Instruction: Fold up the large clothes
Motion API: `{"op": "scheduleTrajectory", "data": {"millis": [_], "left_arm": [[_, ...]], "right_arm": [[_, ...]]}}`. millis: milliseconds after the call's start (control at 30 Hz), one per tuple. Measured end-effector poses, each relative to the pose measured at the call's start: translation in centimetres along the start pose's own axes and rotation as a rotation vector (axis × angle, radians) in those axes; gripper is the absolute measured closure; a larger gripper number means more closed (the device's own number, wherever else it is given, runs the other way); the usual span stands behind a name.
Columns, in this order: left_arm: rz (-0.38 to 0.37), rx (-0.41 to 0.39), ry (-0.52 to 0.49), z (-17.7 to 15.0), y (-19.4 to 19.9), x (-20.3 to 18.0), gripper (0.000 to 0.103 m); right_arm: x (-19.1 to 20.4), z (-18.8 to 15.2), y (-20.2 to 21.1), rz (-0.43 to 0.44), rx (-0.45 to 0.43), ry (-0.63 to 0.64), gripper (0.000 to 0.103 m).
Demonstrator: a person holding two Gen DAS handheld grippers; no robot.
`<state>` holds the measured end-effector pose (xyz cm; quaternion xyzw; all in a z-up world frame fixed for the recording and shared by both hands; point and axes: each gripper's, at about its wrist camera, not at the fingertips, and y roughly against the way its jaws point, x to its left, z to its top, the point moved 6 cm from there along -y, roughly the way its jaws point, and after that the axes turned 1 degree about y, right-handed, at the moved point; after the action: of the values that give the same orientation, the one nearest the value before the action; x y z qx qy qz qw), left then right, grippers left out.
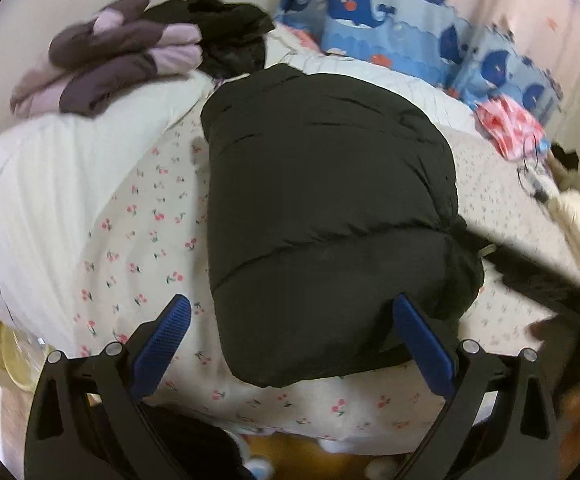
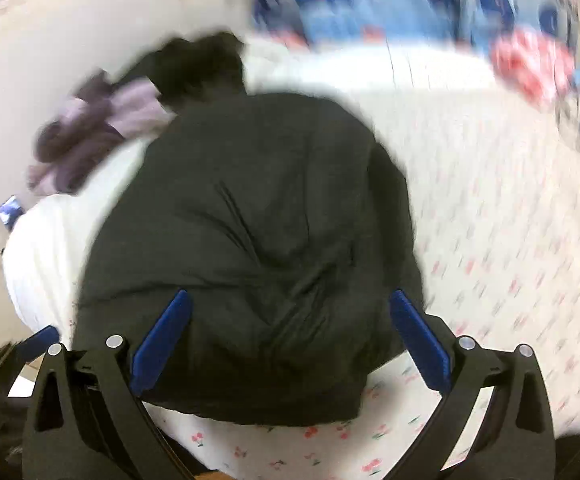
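Here the black puffer jacket (image 1: 326, 208) lies folded into a thick bundle on the bed's cherry-print sheet (image 1: 137, 240). The left claw (image 1: 290, 344) hovers with its blue fingers spread wide, its right finger over the bundle's near corner, holding nothing. The right claw (image 2: 290, 340) is likewise wide, straddling the jacket's (image 2: 249, 240) near edge; that view is blurred, so contact is uncertain. Purple clothes (image 1: 105, 56) sit well beyond.

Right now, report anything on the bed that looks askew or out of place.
The black puffer jacket lies folded and compact. Behind it, the purple garments and a black garment sit in a loose, unfolded heap.
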<state>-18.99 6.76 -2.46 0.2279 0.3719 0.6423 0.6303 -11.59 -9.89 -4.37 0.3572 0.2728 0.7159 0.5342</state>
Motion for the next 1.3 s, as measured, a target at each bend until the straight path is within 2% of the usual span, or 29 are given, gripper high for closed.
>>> {"op": "scheduleTrajectory", "data": {"millis": [33,67,167,300,467,700,1300], "left_arm": [[0.003,0.004,0.012,0.0,0.0,0.1,0.006],[0.010,0.011,0.020,0.0,-0.1,0.3,0.006],[0.005,0.072,0.012,-0.4,-0.8,0.2,0.006],[0.003,0.123,0.029,-1.1,-1.4,0.4,0.006],[0.032,0.124,0.023,-1.0,-1.1,0.1,0.006],[0.036,0.092,0.009,-0.1,0.2,-0.6,0.006],[0.031,0.100,-0.031,-0.1,0.2,-1.5,0.006]], "right_arm": [[-0.2,-0.8,-1.6,0.008,0.076,-0.010,0.007],[-0.4,-1.5,-2.9,0.027,0.109,-0.022,0.007],[-0.5,-2.3,-2.7,0.027,0.069,0.014,0.007],[-0.5,-2.6,-1.5,-0.018,0.117,0.072,0.007],[0.7,-2.6,2.2,-0.059,0.065,0.154,0.007],[0.8,-2.4,4.4,-0.141,0.031,0.200,0.007],[-0.4,-3.1,4.0,-0.126,0.093,0.131,0.007]]}}
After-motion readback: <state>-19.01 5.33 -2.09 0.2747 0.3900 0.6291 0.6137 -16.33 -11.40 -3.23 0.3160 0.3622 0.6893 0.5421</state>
